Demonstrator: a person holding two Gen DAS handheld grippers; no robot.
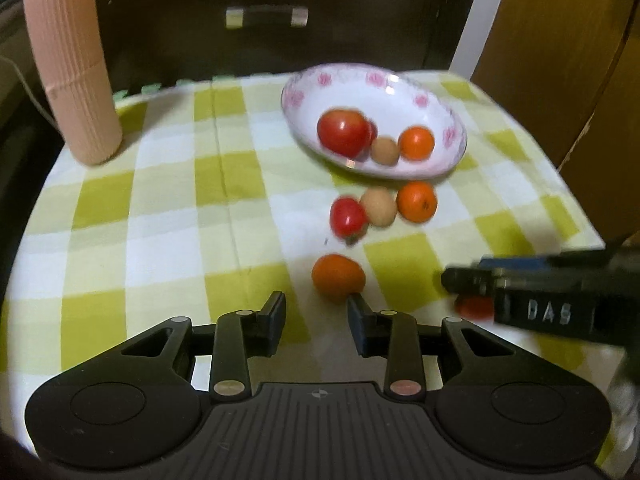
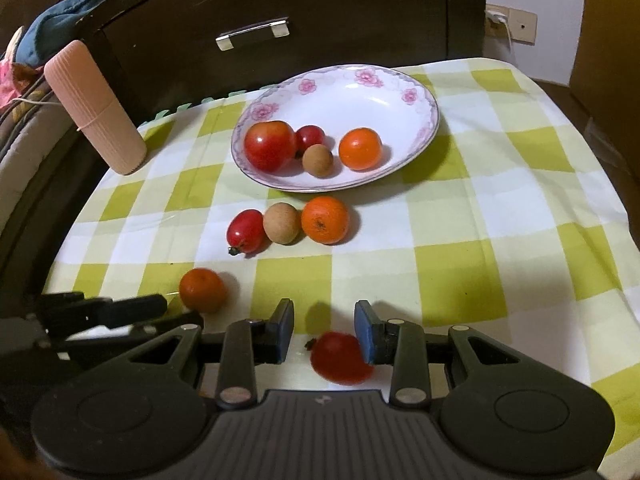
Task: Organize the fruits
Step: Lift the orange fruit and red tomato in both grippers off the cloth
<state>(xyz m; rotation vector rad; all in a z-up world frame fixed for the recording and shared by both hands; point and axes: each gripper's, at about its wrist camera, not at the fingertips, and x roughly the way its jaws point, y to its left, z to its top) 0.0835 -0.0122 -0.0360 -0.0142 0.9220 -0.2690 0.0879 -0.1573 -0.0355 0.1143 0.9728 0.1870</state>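
Note:
A white floral plate holds a big red tomato, a small red tomato, a tan longan and an orange. In front lie a red tomato, a longan and an orange. My left gripper is open, just behind a loose orange. My right gripper is open with a small red tomato between its fingers, beside the right one.
A ribbed pink cylinder case stands at the table's back left. A dark wooden cabinet with a metal handle is behind the table. The table has a yellow-green checked cloth.

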